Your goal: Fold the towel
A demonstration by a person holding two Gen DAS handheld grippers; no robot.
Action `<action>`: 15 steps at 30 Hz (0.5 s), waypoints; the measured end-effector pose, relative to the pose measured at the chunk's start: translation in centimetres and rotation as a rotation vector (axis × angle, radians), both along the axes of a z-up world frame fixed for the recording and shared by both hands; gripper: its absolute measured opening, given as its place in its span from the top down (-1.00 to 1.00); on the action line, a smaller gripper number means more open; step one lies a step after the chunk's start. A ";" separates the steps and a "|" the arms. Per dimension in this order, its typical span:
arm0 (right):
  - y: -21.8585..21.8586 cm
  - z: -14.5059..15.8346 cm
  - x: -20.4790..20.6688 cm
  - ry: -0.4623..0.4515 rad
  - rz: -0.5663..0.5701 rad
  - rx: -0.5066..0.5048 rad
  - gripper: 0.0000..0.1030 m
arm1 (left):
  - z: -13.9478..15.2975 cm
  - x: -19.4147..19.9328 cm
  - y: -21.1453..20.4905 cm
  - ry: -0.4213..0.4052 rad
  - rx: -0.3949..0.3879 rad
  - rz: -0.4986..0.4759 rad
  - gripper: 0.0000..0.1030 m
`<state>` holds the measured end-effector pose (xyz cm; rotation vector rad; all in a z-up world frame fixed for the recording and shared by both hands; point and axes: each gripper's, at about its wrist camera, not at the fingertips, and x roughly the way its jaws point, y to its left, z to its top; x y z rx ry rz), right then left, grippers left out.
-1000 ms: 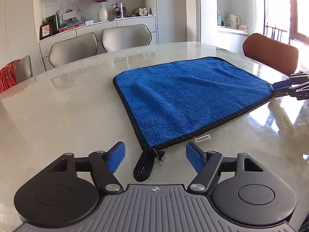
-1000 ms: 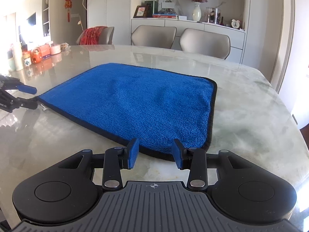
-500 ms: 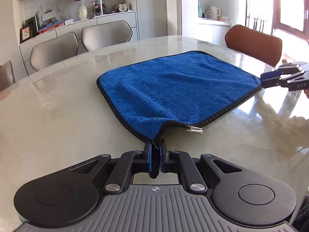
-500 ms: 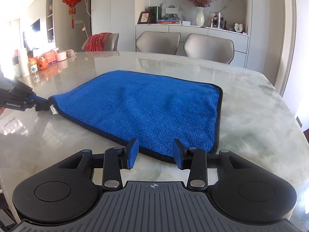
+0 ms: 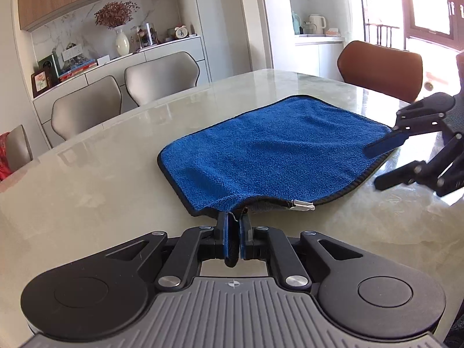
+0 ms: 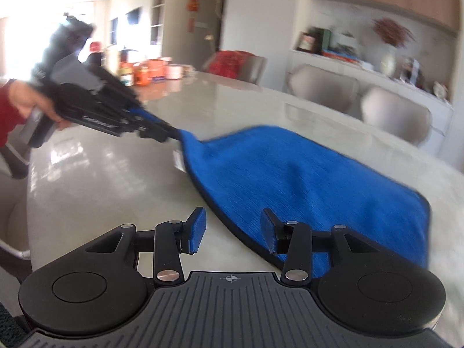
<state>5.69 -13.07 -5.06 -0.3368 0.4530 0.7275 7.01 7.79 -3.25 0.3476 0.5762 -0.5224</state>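
Blue microfibre towel (image 5: 278,150) lies spread on the marble tabletop (image 5: 87,179), its near-left corner raised. Your left tool (image 5: 233,226) is clamped together on that corner, beside the white care label (image 5: 303,204). Your right tool (image 6: 232,229) stands apart, straddling the near black-bound edge, gripping nothing. Judgement: seat the right pads squarely on the near-right corner and close before lifting; then raise both corners level so the fold lands edge to edge.
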 end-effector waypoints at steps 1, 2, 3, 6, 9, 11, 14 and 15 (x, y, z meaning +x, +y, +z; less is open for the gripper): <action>1.6 0.0 0.2 -0.024 0.031 -0.016 0.17 | 0.0 0.0 0.0 0.002 0.002 -0.004 0.88; 3.0 0.0 0.4 -0.044 0.057 -0.032 0.17 | 0.0 0.0 0.1 0.004 0.003 -0.009 0.88; 4.2 -0.1 0.6 -0.061 0.077 -0.046 0.17 | 0.0 0.0 0.1 0.009 0.003 -0.015 0.88; 7.7 -0.5 1.4 -0.111 0.129 -0.110 0.18 | 0.0 0.0 0.5 0.018 -0.001 -0.026 0.88; 10.4 -1.2 2.3 -0.153 0.139 -0.182 0.19 | 0.0 0.3 0.9 0.031 -0.015 -0.038 0.88; 11.8 -1.7 3.2 -0.169 0.134 -0.215 0.22 | 0.0 0.5 1.2 0.040 -0.027 -0.048 0.88; 13.4 -2.3 4.4 -0.173 0.129 -0.234 0.32 | 0.1 0.7 1.6 0.045 -0.045 -0.062 0.88; 13.7 -2.4 4.6 -0.170 0.129 -0.232 0.37 | 0.1 0.8 1.8 0.047 -0.051 -0.065 0.88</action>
